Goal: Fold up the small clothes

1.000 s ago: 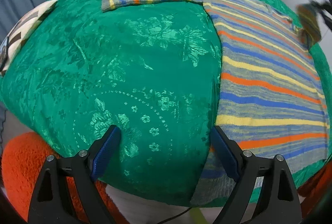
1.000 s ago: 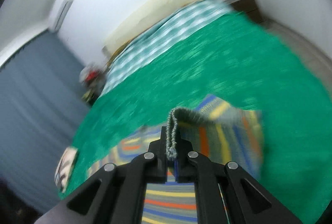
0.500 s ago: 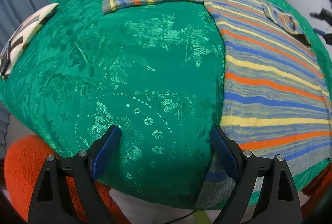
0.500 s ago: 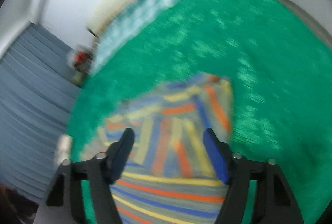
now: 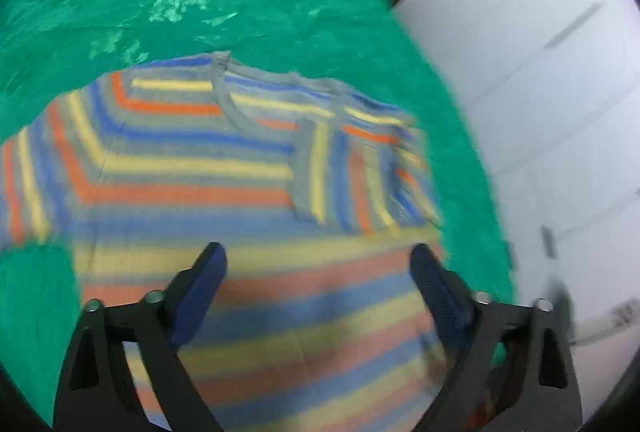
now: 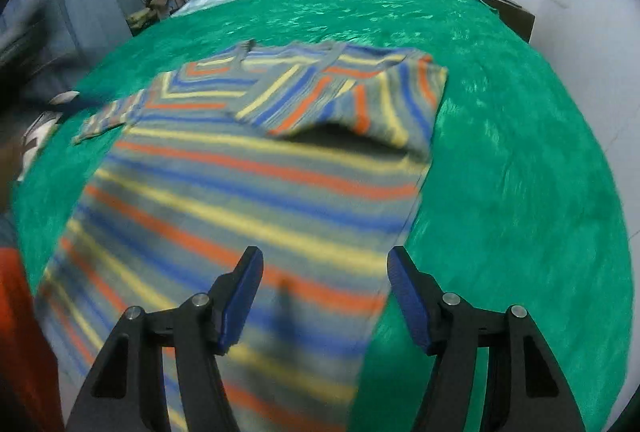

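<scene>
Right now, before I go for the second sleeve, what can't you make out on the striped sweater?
- Left sleeve: right wrist view, cuff smeared by motion blur.
- Hem of the striped sweater: both views, blurred and cut off behind the open left gripper and open right gripper.
- Under the folded right sleeve: shadowed gap; the layers cannot be told apart.

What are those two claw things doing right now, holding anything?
Left gripper: open, holding nothing, above the striped sweater.
Right gripper: open, empty; its jaws have just opened, the folded sleeve lies released.
</scene>
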The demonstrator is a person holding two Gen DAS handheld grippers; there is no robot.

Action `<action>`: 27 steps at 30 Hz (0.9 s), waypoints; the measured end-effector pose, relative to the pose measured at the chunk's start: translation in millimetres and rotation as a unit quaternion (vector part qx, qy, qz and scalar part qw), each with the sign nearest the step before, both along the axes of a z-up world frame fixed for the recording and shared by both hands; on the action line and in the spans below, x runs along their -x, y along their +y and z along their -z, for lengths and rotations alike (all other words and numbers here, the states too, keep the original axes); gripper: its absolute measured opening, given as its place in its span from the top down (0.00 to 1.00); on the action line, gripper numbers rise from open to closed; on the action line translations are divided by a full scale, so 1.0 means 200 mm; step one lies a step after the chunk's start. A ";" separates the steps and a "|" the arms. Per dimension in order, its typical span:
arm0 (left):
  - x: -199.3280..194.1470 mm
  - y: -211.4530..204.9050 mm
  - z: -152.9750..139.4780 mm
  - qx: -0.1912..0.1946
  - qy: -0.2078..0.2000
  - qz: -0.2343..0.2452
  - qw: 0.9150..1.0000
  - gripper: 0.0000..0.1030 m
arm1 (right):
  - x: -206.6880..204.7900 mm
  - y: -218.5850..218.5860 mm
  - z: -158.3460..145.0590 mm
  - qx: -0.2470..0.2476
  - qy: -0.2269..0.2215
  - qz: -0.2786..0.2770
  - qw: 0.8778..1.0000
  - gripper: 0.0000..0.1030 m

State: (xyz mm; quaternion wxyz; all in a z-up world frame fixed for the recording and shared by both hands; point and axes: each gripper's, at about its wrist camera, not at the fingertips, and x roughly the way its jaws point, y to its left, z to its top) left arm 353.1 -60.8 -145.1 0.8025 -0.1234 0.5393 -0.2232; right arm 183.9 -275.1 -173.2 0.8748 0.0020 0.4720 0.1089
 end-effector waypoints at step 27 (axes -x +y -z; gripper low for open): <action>-0.08 -0.05 0.18 -0.111 -0.037 -0.114 0.987 0.26 | 0.24 0.12 0.20 0.025 -0.006 -0.021 0.999 0.30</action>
